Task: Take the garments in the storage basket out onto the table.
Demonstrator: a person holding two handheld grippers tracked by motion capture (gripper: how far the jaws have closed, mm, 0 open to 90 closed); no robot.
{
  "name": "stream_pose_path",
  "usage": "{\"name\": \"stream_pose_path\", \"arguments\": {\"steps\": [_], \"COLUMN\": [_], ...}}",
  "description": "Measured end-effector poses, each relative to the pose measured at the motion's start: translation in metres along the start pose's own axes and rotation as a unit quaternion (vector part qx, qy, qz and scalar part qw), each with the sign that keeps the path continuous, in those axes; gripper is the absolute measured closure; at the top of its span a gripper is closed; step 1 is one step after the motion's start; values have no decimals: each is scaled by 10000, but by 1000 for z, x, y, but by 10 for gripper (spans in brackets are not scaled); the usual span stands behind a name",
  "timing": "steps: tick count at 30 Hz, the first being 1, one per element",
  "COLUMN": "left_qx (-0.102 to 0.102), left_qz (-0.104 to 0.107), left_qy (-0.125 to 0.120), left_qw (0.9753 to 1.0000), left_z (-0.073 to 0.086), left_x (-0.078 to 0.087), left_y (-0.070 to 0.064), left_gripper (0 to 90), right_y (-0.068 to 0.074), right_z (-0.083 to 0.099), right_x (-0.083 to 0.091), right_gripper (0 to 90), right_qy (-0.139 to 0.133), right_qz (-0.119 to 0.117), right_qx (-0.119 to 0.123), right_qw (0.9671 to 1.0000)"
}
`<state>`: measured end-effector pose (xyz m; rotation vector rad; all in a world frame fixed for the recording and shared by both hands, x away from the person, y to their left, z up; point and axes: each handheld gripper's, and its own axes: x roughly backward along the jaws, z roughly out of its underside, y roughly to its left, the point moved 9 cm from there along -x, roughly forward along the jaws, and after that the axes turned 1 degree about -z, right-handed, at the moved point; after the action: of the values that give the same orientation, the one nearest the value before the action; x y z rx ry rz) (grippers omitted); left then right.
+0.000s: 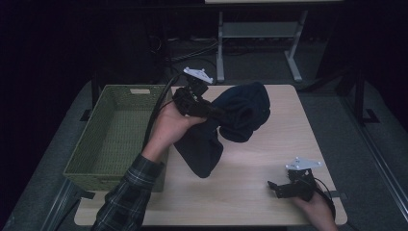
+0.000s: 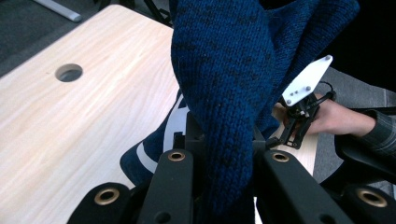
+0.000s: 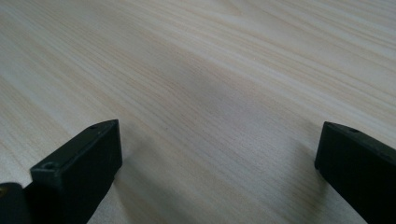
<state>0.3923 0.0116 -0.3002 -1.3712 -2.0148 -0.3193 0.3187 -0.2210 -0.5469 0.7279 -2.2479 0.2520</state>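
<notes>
A dark blue knitted garment [image 1: 243, 113] hangs lifted above the middle of the light wooden table [image 1: 269, 144], its lower end drooping toward the tabletop. My left gripper [image 1: 216, 113] is shut on a fold of it from the left. In the left gripper view the knit [image 2: 224, 84] is clamped between the jaws of the left gripper [image 2: 226, 161], and a white stripe [image 2: 173, 126] shows on the cloth beneath. My right gripper [image 1: 273, 189] rests low near the table's front right, open with nothing in it. In the right gripper view its gripper [image 3: 219, 154] spans bare wood [image 3: 210, 70].
A green woven basket [image 1: 118, 134] stands along the table's left side. A round cable hole [image 2: 68, 72] pierces the tabletop. The right gripper [image 2: 294, 126] and its hand appear beyond the garment in the left gripper view. A desk frame [image 1: 260, 33] stands behind the table.
</notes>
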Motion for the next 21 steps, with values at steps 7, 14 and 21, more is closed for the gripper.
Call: {"name": "stream_pose_path", "arguments": {"steps": [7, 14, 21], "left_qx": [115, 244, 473], "left_qz": [195, 459, 561], "left_qy": [33, -40, -30], "left_qw": [9997, 9986, 9973], "left_z": [8, 17, 39], "left_x": [-27, -57, -90], "left_y": [-8, -18, -20], "left_gripper": [791, 791, 791], "right_y": [0, 0, 0], "right_z": [0, 0, 0], "right_x": [0, 0, 0], "right_gripper": [4, 4, 4], "right_qy": [0, 1, 5], "right_qz": [-4, -2, -13], "right_qx": [-3, -1, -6], "right_qw": [10000, 10000, 10000]}}
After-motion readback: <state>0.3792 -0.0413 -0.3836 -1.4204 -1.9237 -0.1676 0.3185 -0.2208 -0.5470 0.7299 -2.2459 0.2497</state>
